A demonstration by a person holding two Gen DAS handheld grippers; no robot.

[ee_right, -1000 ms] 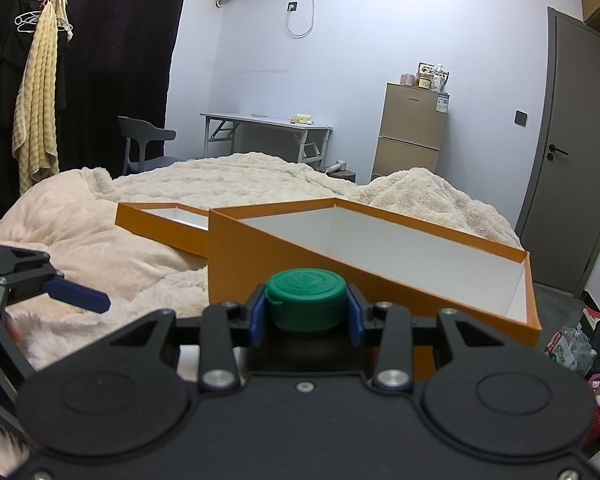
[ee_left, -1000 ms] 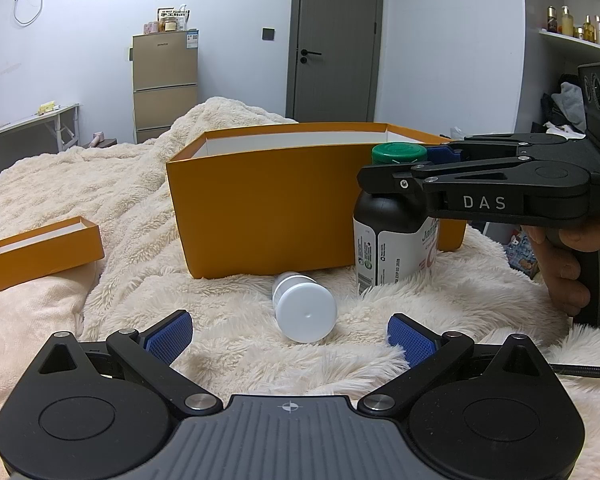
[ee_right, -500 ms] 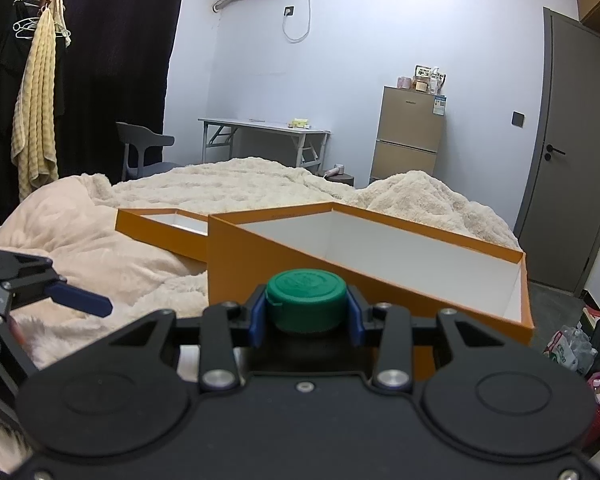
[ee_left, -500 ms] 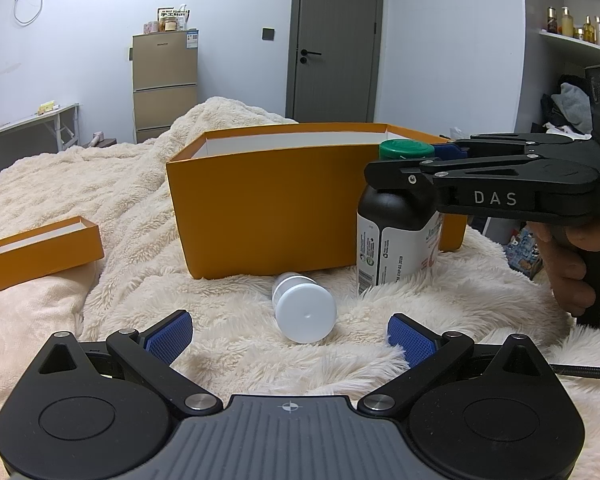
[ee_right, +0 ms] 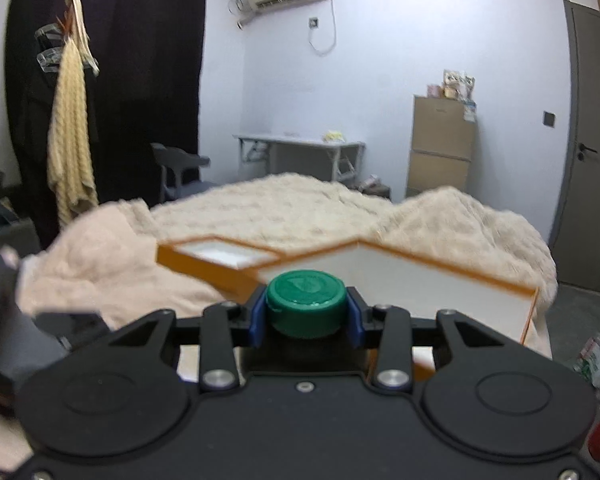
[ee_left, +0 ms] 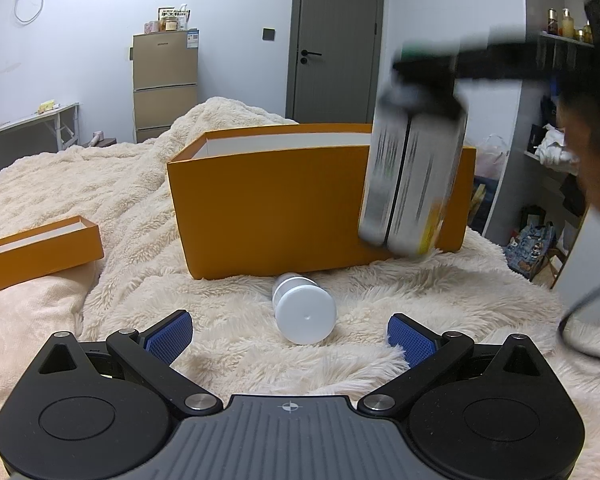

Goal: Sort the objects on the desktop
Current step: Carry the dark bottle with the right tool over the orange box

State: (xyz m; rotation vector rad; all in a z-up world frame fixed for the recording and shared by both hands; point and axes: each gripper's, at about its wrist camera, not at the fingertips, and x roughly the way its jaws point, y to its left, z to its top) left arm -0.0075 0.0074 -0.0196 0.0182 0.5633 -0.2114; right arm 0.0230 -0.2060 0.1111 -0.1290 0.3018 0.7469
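Bottles are what's getting sorted, orange box [ee_left: 276,208] as the likely bin, all on a fluffy cream blanket [ee_left: 100,184] over a bed. Box sits ahead of the left claw [ee_left: 288,336], open top, white inside, tall front wall facing it; from the right claw [ee_right: 306,320] the box rim lies just ahead and below, interior open to its front-right. Flat orange lid [ee_left: 36,248] lies ahead-left of the left claw, well apart from the box. Big dark bottle [ee_left: 412,176] with green cap [ee_right: 306,300] hangs off the blanket, pinched at the cap by the right claw, long axis near upright but tilted, motion-blurred, its base about level with the foot of the box front wall, its shoulder above the rim. Judgement: step in hand is lifting it over the front wall into the box; base must clear the rim first, room above the box looks free, risk is the heavy body swinging under a cap-only pinch. Small white bottle [ee_left: 302,312] lies on its side just ahead of the left claw, between its spread blue pads [ee_left: 168,334], cap end toward the claw, long axis running away toward the box. Left claw is spread wide, holding nothing, clearly the nearer one for that bottle; a straight push forward would likely frame it, though soft pile may let it roll.
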